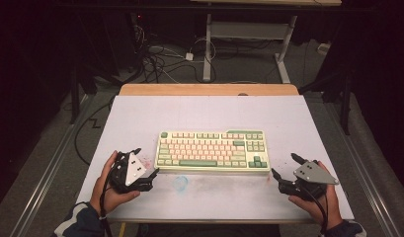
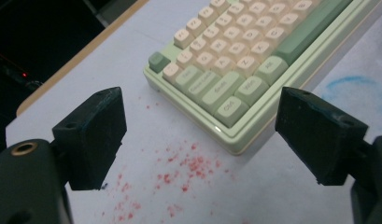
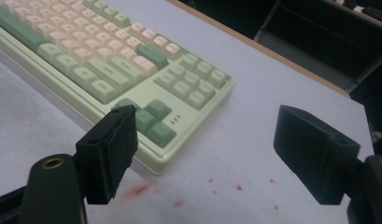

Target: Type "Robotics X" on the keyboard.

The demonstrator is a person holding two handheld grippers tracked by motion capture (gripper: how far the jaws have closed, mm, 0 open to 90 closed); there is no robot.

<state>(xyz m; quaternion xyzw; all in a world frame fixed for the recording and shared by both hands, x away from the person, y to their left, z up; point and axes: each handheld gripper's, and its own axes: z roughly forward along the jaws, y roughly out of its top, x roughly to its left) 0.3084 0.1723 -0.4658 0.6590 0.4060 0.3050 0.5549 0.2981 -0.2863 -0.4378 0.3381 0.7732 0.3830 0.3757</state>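
Pale green-and-cream keyboard point(image 1: 213, 150) sits mid-table point(image 1: 140, 113), likely rigid, moderately heavy, best taken by its short end edges; left gripper point(image 1: 149, 165) and right gripper point(image 1: 283, 167) flank it, jaws spread wide, empty.

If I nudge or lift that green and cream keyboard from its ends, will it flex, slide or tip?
The keyboard looks like a thick rigid case, so it should stay stiff when lifted by both ends. It lies flat and low on the smooth white table, so a push would probably slide it, not tip it. Both tongs, left and right, stand open beside its ends; keycaps could pop off if pinched.
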